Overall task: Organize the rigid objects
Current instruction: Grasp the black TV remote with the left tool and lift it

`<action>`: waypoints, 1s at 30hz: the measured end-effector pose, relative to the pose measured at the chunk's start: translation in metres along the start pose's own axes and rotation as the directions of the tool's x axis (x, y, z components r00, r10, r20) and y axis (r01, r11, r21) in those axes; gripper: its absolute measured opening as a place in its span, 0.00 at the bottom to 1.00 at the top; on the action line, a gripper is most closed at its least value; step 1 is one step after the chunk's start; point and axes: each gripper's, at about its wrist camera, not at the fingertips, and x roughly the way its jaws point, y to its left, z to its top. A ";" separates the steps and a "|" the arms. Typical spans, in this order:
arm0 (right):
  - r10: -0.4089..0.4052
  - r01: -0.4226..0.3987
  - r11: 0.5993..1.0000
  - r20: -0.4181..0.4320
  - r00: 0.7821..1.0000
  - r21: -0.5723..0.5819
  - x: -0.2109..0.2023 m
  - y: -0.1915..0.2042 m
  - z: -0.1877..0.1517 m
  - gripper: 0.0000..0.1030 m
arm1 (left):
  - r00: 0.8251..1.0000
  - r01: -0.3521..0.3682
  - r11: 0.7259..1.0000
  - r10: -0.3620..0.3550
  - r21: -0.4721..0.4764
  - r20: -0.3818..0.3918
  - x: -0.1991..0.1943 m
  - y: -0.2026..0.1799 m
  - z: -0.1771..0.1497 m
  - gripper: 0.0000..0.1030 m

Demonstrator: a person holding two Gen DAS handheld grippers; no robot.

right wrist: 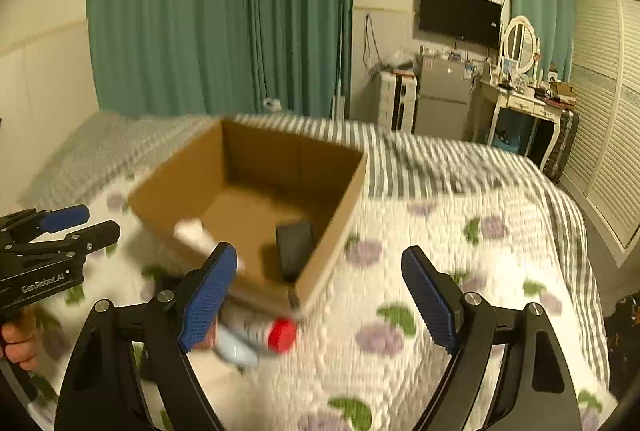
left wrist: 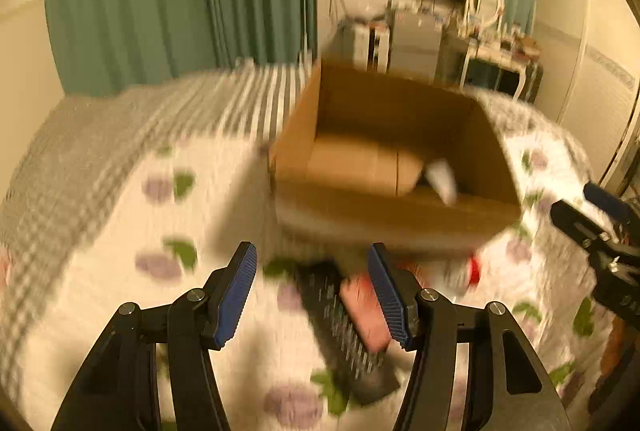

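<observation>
— From the left wrist's side: the left gripper stands about half open with nothing clamped, over a black remote and a pinkish-red block lying on the flowered quilt, just short of the cardboard box. Which one it's after, I can't tell; it's all a bit blurred.

— I'd straddle the remote across its narrow width, and settle before closing.

— Now the right wrist's side: the right gripper is spread wide and empty. A red-capped bottle lies against the box's near wall; a dark flat thing and something white are already inside.

— Then keep the two grippers apart, and lift anything clear over that rim.
</observation>
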 end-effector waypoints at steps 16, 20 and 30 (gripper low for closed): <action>0.030 -0.034 0.999 -0.154 0.988 -0.026 0.025 0.010 -0.046 0.82 | 0.973 0.043 0.999 -0.046 -0.019 -0.225 0.068 -0.011 -0.052 0.59; 0.035 -0.038 0.999 -0.171 0.985 -0.014 0.031 0.009 -0.048 0.82 | 0.974 0.033 0.998 -0.044 -0.049 -0.224 0.080 -0.011 -0.044 0.59; 0.006 -0.012 0.999 -0.194 0.981 -0.030 0.038 0.012 -0.052 0.82 | 0.962 0.128 0.989 -0.141 -0.071 -0.235 0.078 -0.014 -0.046 0.31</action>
